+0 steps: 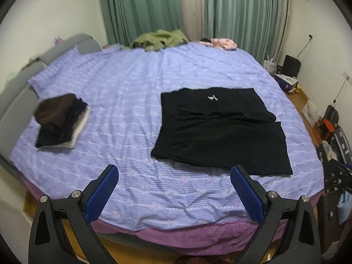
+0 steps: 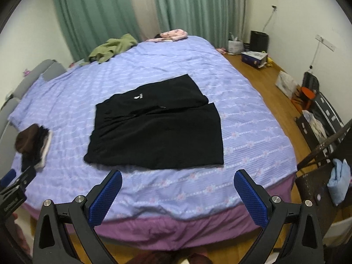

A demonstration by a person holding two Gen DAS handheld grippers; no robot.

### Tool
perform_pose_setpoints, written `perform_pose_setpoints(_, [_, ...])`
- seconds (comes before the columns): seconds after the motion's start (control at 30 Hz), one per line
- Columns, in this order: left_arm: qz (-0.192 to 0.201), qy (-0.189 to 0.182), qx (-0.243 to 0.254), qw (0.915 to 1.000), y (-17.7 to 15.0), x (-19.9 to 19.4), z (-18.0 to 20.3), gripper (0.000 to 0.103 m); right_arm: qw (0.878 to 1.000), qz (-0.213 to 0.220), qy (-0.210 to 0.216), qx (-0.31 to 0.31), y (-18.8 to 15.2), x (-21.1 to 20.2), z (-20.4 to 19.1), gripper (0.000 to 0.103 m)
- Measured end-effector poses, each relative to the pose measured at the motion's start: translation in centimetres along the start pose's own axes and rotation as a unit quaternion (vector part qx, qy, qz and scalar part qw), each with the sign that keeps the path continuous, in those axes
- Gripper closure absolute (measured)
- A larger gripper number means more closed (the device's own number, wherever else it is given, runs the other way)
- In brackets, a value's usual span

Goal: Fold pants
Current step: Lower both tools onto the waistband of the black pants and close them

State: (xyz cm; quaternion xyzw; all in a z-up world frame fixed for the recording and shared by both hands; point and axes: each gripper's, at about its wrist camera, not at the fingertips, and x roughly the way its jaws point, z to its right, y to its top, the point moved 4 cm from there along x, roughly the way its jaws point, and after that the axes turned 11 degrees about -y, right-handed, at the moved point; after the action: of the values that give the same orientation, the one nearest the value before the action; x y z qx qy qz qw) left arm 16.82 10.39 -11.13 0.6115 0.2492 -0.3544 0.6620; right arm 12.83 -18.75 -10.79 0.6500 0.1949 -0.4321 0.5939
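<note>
One pair of black pants (image 1: 220,129) lies half-folded mid-bed (image 1: 132,83), one clothes stack (image 1: 61,121) to its left, nothing between. Left gripper (image 1: 175,176) and right gripper (image 2: 178,181) hover released, empty.

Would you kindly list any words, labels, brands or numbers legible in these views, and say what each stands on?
No text can be read in either view.
black pants: a small white mark near the far edge, too blurred to read.
blue box on the floor: printing too small to read.
</note>
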Motion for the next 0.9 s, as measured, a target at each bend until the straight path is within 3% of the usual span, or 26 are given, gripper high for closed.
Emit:
perform_pose_setpoints(0.13, [-0.034, -0.019, -0.014, 0.9992, 0.4, 5.4, -1.5, 0.000, 0.999, 0.003, -0.037, 0.010, 0.9, 4.2, -1.2, 0.000])
perform_pose_setpoints(0.3, [-0.094, -0.041, -0.048, 0.9936, -0.5, 13.2, -2.4, 0.000, 0.996, -0.060, -0.034, 0.055, -0.3, 11.7, -2.3, 0.003])
perform_pose_setpoints(0.43, [-0.146, -0.063, -0.133, 0.9783, -1.6, 19.4, -3.5, 0.001, 0.990, -0.108, -0.029, 0.085, -2.0, 18.1, -2.8, 0.010])
perform_pose_setpoints(0.57, [-0.174, -0.078, -0.193, 0.9625, -2.7, 24.2, -4.6, 0.004, 0.974, -0.166, -0.025, 0.152, -4.3, 23.6, -1.8, 0.019])
perform_pose_setpoints(0.67, [-0.202, -0.087, -0.199, 0.9550, -3.7, 26.9, -4.3, 0.004, 0.956, -0.205, -0.020, 0.211, -5.9, 26.2, -1.0, 0.024])
perform_pose_setpoints(0.83, [-0.231, -0.095, -0.221, 0.9427, -5.2, 30.3, -3.7, 0.006, 0.943, -0.217, -0.009, 0.250, -6.5, 28.5, -1.1, 0.025])
perform_pose_setpoints(0.9, [-0.239, -0.100, -0.226, 0.9389, -5.2, 31.4, -3.6, 0.007, 0.938, -0.223, -0.013, 0.264, -6.5, 29.4, -0.7, 0.034])
